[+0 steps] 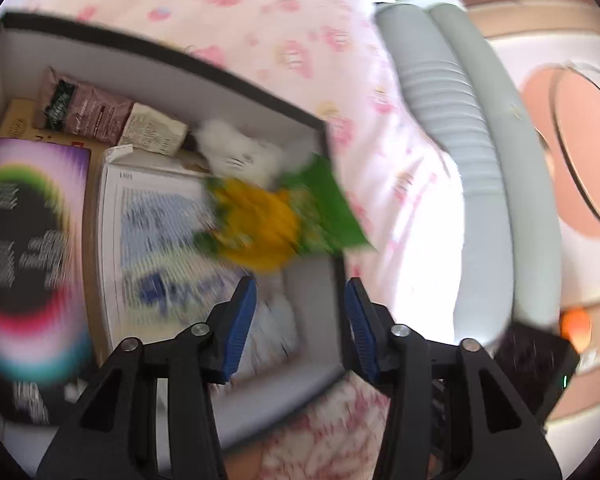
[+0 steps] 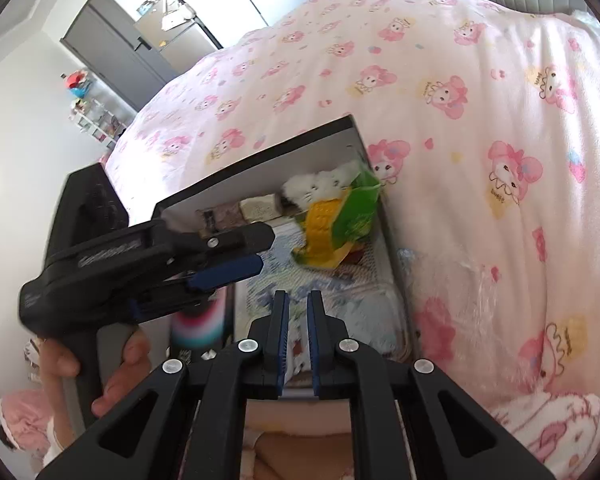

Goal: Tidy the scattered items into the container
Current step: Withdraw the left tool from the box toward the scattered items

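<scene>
Only the right wrist view shows the hand (image 2: 100, 364) gripping the left gripper (image 2: 256, 250).

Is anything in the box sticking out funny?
Yes. The green and yellow packet leans against the box corner, its green top poking over the rim instead of lying flat like the packs beneath it. The white plush toy sits behind it.

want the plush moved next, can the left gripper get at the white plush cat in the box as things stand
Probably yes. The left gripper is open and empty over the box; the white plush cat lies uncovered at the far wall, though the green and yellow packet lies just in front, touching it.
</scene>
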